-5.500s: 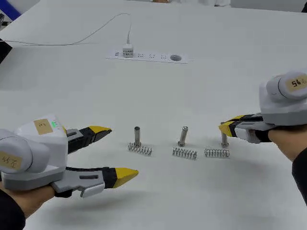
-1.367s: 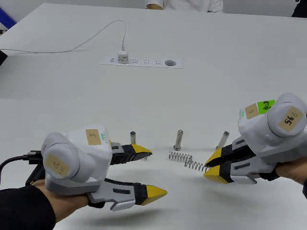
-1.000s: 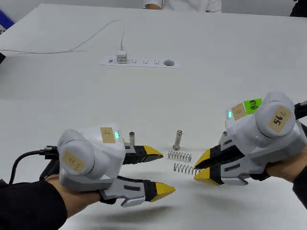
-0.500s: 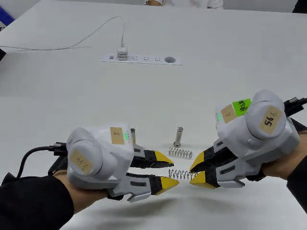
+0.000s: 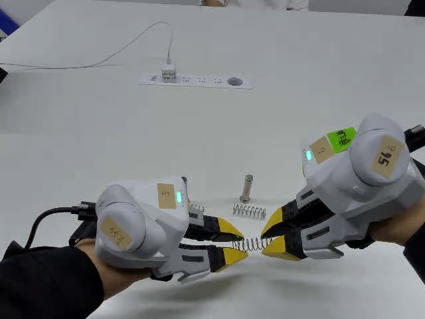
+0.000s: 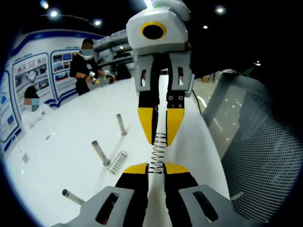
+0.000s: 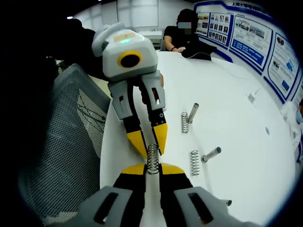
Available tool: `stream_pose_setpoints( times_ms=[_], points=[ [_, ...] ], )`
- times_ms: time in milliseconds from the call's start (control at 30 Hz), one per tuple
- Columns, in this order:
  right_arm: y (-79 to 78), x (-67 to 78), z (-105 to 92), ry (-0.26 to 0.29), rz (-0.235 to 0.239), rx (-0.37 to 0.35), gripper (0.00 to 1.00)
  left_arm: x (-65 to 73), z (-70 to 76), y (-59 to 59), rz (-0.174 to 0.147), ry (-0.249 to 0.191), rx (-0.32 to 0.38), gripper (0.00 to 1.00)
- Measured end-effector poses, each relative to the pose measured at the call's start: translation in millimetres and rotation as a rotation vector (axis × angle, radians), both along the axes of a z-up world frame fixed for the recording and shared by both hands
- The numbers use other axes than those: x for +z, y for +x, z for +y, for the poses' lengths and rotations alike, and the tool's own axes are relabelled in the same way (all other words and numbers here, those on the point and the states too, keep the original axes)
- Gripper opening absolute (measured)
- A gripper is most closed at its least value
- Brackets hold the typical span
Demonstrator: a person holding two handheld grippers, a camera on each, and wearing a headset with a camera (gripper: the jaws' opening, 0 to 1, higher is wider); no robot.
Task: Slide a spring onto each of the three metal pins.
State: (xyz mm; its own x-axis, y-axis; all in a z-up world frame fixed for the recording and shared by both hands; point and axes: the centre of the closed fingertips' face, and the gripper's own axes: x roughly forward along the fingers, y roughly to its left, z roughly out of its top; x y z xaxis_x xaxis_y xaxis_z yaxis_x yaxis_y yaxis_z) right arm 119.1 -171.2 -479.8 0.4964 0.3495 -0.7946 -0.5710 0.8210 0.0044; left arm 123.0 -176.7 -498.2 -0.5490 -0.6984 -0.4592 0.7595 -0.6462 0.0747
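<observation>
A small steel spring hangs level above the white table, stretched between my two grippers. My left gripper is shut on its left end and my right gripper on its right end. The left gripper view looks along that spring from my left gripper to the right gripper. Two more springs lie beside pins. The middle pin stands upright behind a loose spring. The left pin is half hidden. Three pins stand bare.
A white power strip with a plugged-in cable lies at the back of the table. A black cable trails from the left gripper. Mesh chair backs stand by the table edge; seated people are at the far end.
The right gripper has lifted one spring off the table and carried it left. The left gripper has moved right, and its jaws have come together on the spring's free end.
</observation>
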Motion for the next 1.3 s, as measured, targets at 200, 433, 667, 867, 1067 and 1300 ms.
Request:
stream_pose_setpoints(
  times_ms=[200, 433, 667, 867, 1067, 1300],
  points=[
    [7.3, 10.3, 5.1, 0.012, -0.031, 0.002, 0.11, 0.5, -0.7, -1.0, -0.004, -0.005, -0.001, 0.12],
    [15.0, 18.6, 12.7, 0.011, -0.071, 0.015, 0.12, 2.4, -1.1, -2.9, -0.001, -0.014, -0.005, 0.11],
    [17.2, 18.9, 14.2, 0.019, -0.08, 0.012, 0.12, 3.1, -0.4, -2.3, 0.003, -0.016, -0.001, 0.11],
    [15.5, 14.7, 11.4, 0.013, -0.066, 0.004, 0.14, 4.1, -0.5, -2.3, 0.006, -0.021, 0.0, 0.11],
    [16.0, 12.5, 12.6, 0.017, -0.066, 0.003, 0.13, 8.9, -2.5, -2.5, 0.025, -0.031, 0.006, 0.11],
    [18.3, 13.6, 11.4, 0.014, -0.068, -0.01, 0.12, 9.5, -3.2, -2.5, 0.023, -0.032, 0.012, 0.11]
  ],
)
